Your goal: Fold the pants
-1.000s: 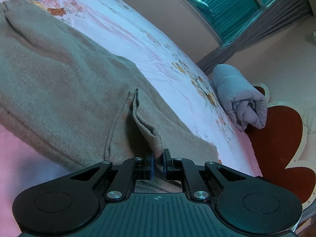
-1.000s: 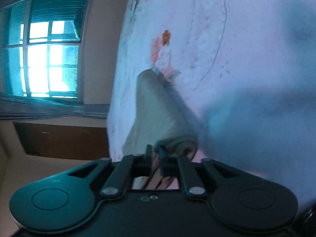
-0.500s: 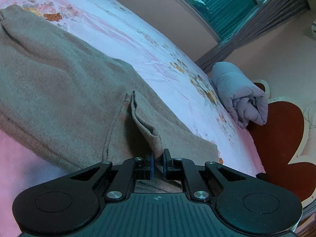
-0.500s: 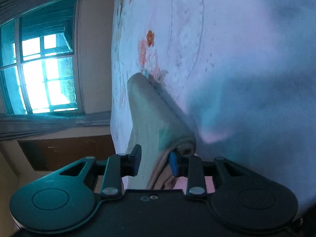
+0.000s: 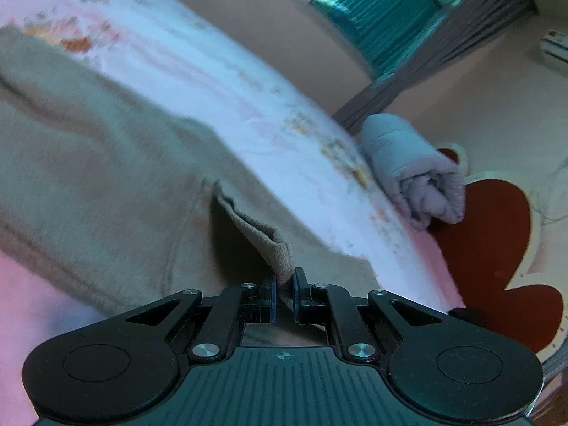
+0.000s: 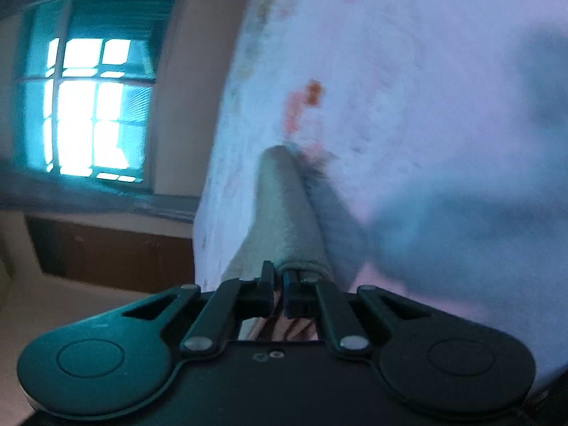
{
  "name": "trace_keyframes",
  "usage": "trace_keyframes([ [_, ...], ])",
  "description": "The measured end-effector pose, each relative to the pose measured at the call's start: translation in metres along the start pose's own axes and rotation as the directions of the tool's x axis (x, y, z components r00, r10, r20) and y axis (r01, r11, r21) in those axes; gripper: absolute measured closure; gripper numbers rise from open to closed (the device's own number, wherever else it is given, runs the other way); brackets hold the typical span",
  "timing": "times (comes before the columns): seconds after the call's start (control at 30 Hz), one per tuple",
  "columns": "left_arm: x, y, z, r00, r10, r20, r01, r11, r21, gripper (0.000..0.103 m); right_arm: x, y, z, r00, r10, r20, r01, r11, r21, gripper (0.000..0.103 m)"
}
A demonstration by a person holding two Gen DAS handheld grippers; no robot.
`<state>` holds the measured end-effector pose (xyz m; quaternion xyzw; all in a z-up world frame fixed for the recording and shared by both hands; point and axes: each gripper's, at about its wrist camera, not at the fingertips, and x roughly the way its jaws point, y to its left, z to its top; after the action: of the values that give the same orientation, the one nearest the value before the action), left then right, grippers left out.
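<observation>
The left gripper (image 5: 284,296) is showing a black body with a ribbed top plate bearing a small crosshair mark, two rounded lobes with circular recesses, angled link arms pinned by silver screws, and blue pads lining its fingers (image 5: 272,298). The right gripper (image 6: 278,293) is presenting the same black build, with a smooth plate carrying two small holes.

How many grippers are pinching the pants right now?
2. The left gripper is shut on a raised fold of the pants near their edge; the right gripper is shut on a pant end.
</observation>
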<state>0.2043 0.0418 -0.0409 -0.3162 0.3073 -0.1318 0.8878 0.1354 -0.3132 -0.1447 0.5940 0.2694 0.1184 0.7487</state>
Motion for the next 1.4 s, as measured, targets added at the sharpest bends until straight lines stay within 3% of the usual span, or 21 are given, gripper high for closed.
trace_keyframes([
  [0.07,-0.005,0.002,-0.002,1.0,-0.021,0.009,0.021,1.0,0.014,0.094,-0.006,0.004,-0.003,1.0,0.003,0.002,-0.003,0.999,-0.036,0.103],
  [0.2,0.016,0.034,-0.016,0.994,0.081,-0.072,-0.082,0.996,-0.016,0.094,0.01,-0.019,-0.008,0.996,-0.074,-0.05,0.075,0.997,0.01,0.103],
  [0.3,0.022,0.046,-0.019,0.996,0.059,-0.071,-0.065,0.995,-0.075,0.094,0.013,-0.009,-0.004,0.993,-0.091,-0.068,0.092,0.996,0.005,0.1],
  [0.4,0.021,0.038,-0.014,0.996,0.061,-0.069,-0.064,0.997,-0.039,0.094,-0.008,0.015,-0.01,0.996,-0.072,-0.061,0.066,0.993,-0.095,0.096],
  [0.5,0.028,0.045,-0.014,0.995,0.049,-0.082,-0.055,0.995,-0.077,0.093,-0.006,0.033,-0.015,0.997,-0.016,-0.07,0.003,0.981,-0.192,0.096],
  [0.53,0.028,0.048,-0.014,0.996,0.038,-0.085,-0.046,0.994,-0.103,0.093,0.002,0.031,-0.013,0.998,-0.03,-0.06,0.017,0.979,-0.201,0.096],
  [0.6,0.027,0.057,-0.013,0.995,0.0,-0.102,-0.016,0.987,-0.162,0.091,0.025,0.006,-0.003,0.975,-0.216,-0.048,0.207,0.966,-0.152,0.103],
  [0.63,0.023,0.061,-0.013,0.994,-0.011,-0.107,-0.008,0.985,-0.173,0.09,0.03,-0.011,0.003,0.976,-0.206,-0.072,0.202,0.978,-0.057,0.103],
  [0.67,0.017,0.06,-0.011,0.995,-0.013,-0.103,-0.004,0.987,-0.162,0.086,0.028,-0.012,0.008,0.981,-0.18,-0.075,0.179,0.984,-0.025,0.103],
  [0.73,0.004,0.055,-0.007,0.997,0.021,-0.068,-0.029,0.993,-0.11,0.072,0.018,0.018,0.009,0.983,-0.182,-0.016,0.177,0.972,-0.155,0.097],
  [0.8,-0.002,0.054,-0.004,0.999,0.016,-0.04,-0.02,0.995,-0.102,0.045,0.021,0.045,0.014,0.996,-0.094,-0.003,0.091,0.966,-0.244,0.093],
  [0.93,0.001,0.056,0.004,0.999,0.035,-0.036,-0.039,0.992,-0.117,0.041,0.071,0.072,0.043,0.996,-0.087,-0.019,0.078,0.953,-0.293,0.093],
  [1.0,-0.003,0.06,0.008,0.999,0.043,-0.029,-0.046,0.992,-0.119,0.041,0.099,0.07,0.06,0.986,-0.162,-0.03,0.147,0.948,-0.282,0.093],
  [1.07,-0.01,0.067,0.013,0.997,0.077,-0.012,-0.078,0.99,-0.119,0.041,0.121,0.056,0.072,0.956,-0.293,-0.026,0.274,0.919,-0.284,0.103],
  [1.1,-0.014,0.074,0.017,0.996,0.09,-0.004,-0.09,0.988,-0.125,0.041,0.126,0.047,0.076,0.945,-0.325,-0.034,0.305,0.914,-0.267,0.103],
  [1.13,-0.02,0.081,0.022,0.995,0.104,0.011,-0.102,0.986,-0.134,0.041,0.126,0.04,0.08,0.949,-0.313,-0.045,0.294,0.924,-0.244,0.103],
  [1.17,-0.027,0.088,0.028,0.992,0.125,0.031,-0.119,0.983,-0.138,0.041,0.121,0.038,0.078,0.954,-0.297,-0.043,0.28,0.932,-0.232,0.103],
  [1.23,-0.039,0.104,0.039,0.986,0.153,0.066,-0.141,0.978,-0.154,0.041,0.105,0.053,0.06,0.96,-0.279,-0.009,0.263,0.913,-0.313,0.099],
  [1.3,-0.049,0.119,0.049,0.977,0.189,0.096,-0.17,0.97,-0.175,0.041,0.094,0.066,0.03,0.975,-0.217,-0.036,0.186,0.902,-0.39,0.095],
  [1.4,-0.066,0.138,0.062,0.963,0.238,0.129,-0.208,0.955,-0.21,0.041,0.095,0.091,-0.038,0.977,-0.177,-0.121,0.082,0.83,-0.552,0.095],
])
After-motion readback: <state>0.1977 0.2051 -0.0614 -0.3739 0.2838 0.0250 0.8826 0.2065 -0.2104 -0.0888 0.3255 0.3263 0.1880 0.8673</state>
